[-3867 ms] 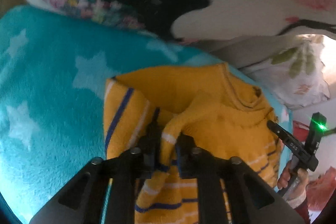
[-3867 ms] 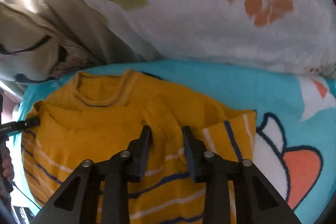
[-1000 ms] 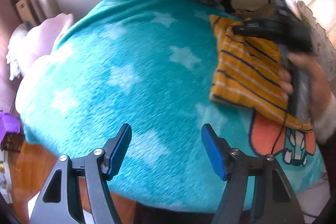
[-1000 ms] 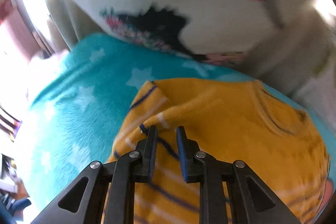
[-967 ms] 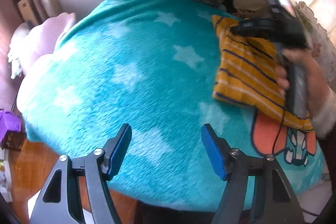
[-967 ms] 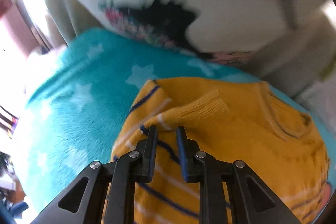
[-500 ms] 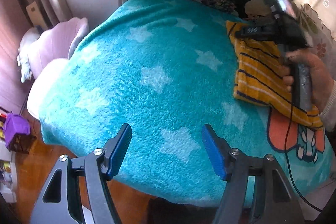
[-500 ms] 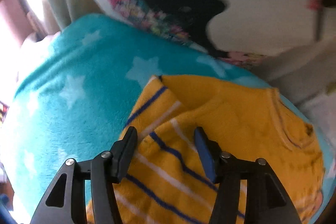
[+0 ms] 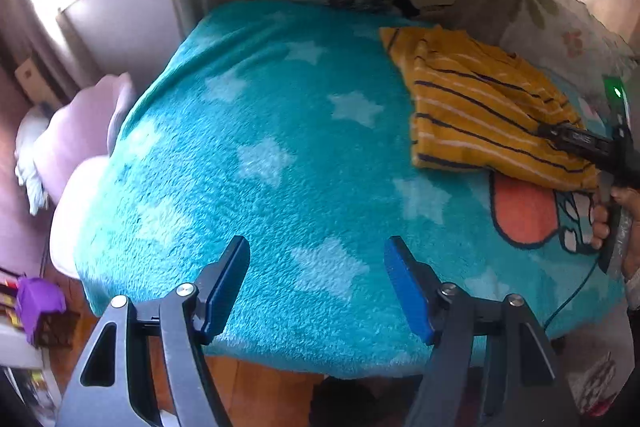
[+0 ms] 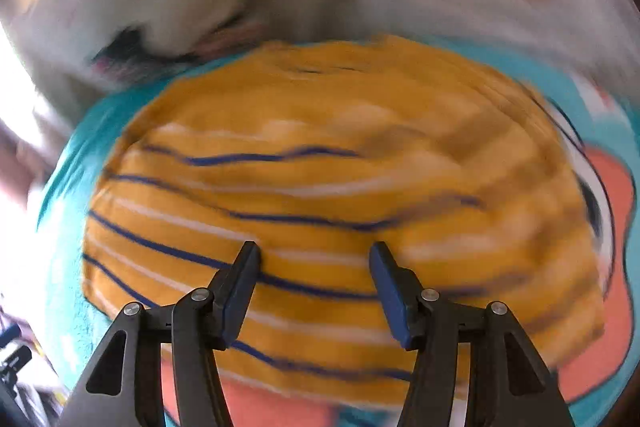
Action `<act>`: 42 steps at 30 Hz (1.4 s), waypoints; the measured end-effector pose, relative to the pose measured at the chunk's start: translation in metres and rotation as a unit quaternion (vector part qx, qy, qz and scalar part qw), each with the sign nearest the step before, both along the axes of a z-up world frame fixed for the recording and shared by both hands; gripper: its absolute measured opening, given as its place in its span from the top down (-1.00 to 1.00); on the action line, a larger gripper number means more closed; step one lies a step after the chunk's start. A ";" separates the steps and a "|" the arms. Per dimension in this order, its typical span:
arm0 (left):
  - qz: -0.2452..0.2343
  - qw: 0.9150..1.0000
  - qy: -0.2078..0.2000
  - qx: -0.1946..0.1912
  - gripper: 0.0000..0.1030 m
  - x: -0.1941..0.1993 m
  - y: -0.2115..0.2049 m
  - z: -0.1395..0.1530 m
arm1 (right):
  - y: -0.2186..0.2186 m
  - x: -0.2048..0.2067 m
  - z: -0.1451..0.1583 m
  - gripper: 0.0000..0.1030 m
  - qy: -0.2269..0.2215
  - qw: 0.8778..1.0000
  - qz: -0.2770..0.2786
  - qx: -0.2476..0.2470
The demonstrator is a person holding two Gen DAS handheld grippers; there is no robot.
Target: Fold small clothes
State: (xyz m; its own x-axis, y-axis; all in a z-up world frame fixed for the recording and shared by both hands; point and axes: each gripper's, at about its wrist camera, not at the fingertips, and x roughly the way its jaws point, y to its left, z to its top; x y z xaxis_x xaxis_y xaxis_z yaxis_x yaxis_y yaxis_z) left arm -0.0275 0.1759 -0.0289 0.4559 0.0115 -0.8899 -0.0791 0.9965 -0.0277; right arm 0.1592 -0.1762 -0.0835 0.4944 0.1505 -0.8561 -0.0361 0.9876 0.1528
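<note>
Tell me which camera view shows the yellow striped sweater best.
The left wrist view. There the sweater is sharp, and most of it shows, lying folded on the blue star blanket, only its near right corner hidden behind the right tool. The right wrist view is closer but smeared by motion blur, its near edge cut by the fingers.

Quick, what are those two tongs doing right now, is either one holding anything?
Left tongs: open, holding nothing, above the teal blanket.
Right tongs: open, holding nothing, over the yellow striped sweater.
</note>
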 end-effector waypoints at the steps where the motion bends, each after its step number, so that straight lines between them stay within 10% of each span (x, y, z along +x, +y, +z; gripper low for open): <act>1: -0.005 1.000 -0.001 0.004 -0.35 0.000 -0.003 0.001 | -0.024 -0.008 0.001 -0.15 -0.001 0.999 -0.033 -0.004; 9: 0.003 1.000 -0.007 0.026 -0.39 0.002 -0.027 0.008 | -0.132 -0.027 0.002 -0.16 0.002 0.991 -0.132 0.016; 20: 0.057 0.998 0.017 0.006 -0.42 0.019 -0.079 0.000 | -0.142 -0.022 0.001 -0.16 0.005 0.999 -0.035 0.003; 26: 0.092 0.995 0.037 -0.025 -0.42 0.020 -0.093 -0.016 | -0.144 -0.043 0.042 -0.25 -0.071 0.997 -0.016 -0.018; 42: 0.071 0.988 0.028 -0.135 -0.45 0.082 -0.071 -0.040 | -0.007 -0.045 0.039 -0.26 -0.044 0.990 0.137 0.017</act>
